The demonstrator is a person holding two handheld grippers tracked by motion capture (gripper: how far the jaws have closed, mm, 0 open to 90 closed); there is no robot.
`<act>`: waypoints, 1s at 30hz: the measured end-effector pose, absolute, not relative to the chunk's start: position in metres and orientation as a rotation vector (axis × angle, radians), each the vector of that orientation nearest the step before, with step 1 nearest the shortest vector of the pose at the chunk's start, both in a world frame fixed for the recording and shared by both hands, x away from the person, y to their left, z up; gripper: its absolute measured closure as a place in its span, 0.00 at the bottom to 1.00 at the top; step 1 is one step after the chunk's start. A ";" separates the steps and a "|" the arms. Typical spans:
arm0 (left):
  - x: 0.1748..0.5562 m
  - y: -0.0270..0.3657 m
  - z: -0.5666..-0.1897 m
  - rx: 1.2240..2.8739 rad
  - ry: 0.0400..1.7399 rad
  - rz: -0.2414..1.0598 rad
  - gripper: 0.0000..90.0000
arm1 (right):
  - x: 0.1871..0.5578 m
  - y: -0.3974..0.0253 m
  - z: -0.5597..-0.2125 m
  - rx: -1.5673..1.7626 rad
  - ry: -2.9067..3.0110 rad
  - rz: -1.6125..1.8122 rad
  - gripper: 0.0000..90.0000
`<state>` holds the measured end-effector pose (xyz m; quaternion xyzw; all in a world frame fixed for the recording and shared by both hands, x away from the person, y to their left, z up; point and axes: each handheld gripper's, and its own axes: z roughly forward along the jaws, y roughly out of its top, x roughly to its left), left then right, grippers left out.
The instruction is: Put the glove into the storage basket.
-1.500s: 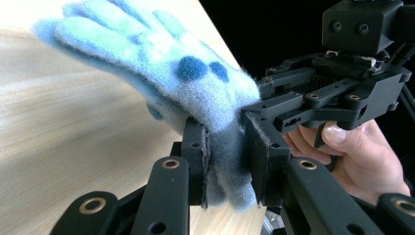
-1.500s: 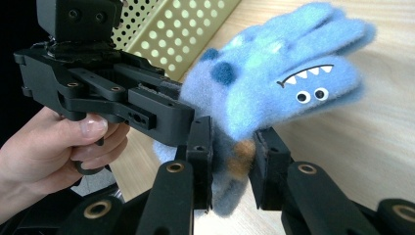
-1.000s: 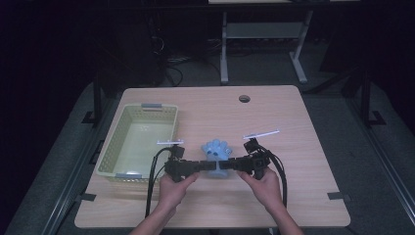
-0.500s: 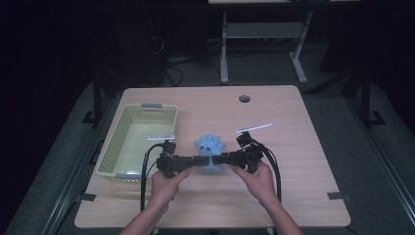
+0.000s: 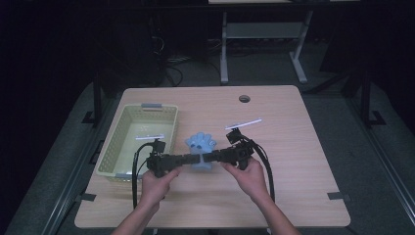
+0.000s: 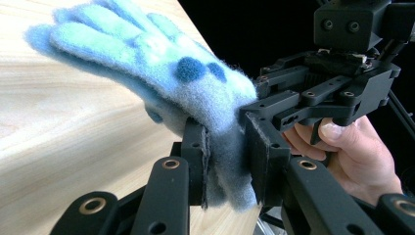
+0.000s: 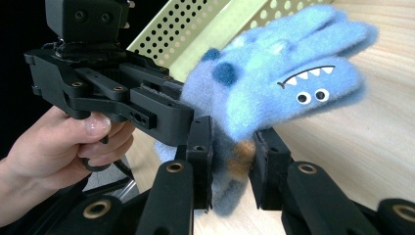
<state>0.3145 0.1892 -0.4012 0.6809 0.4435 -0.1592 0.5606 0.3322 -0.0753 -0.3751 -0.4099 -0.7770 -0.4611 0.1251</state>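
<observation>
Wood-grain tabletop (image 5: 293, 147) sits in a dark room, floor and desk frames behind barely readable. At left stands a pale green perforated basket (image 5: 117, 142). Left gripper (image 5: 188, 158) and right gripper (image 5: 209, 157) both pinch the cuff of a fuzzy blue monster glove (image 5: 200, 143), held just above the table centre; jaws hide the cuff.

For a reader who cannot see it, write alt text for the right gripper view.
A fuzzy blue glove with a monster face is pinched at its cuff by the right gripper. The left gripper, in a hand, grips it from the left, before a yellow-green basket.
</observation>
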 end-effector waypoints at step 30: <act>0.313 0.235 -0.391 1.565 1.075 -0.326 0.79 | 0.348 -0.030 -0.365 -1.105 -2.258 -1.347 0.81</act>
